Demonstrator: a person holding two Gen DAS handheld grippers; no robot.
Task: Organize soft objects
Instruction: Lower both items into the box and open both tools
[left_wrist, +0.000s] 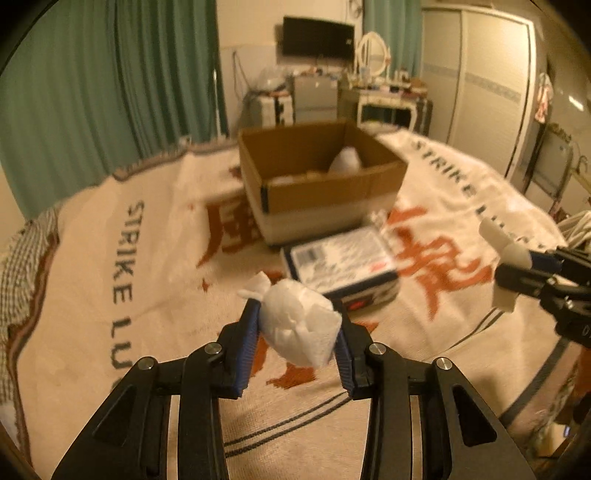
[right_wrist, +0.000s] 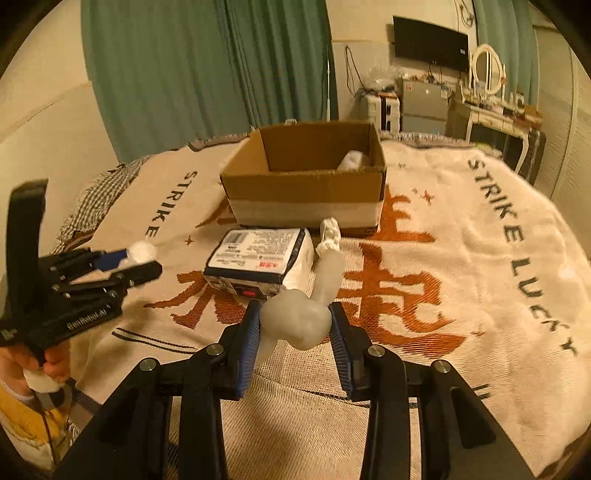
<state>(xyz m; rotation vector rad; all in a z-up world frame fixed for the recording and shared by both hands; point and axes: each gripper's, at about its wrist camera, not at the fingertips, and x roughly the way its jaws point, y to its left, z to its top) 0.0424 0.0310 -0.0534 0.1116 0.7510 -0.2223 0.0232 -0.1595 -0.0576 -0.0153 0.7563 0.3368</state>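
Covering the bed, a cream blanket (right_wrist: 461, 258) lettered "STRIKE LUCKY" carries a cardboard box (right_wrist: 306, 177) and tissue pack (right_wrist: 258, 258). Green curtains (right_wrist: 207, 74) hang behind. Left tongs (left_wrist: 297, 325) clamp a white wad (left_wrist: 299, 325); right tongs (right_wrist: 293, 326) clamp a pale soft bundle (right_wrist: 295, 323).

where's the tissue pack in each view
Left wrist: the tissue pack lies right of centre on the blanket, just in front of the cardboard box.
Right wrist: the tissue pack lies just left of centre, again in front of the cardboard box.
Shared landmark: the cardboard box directly behind it.
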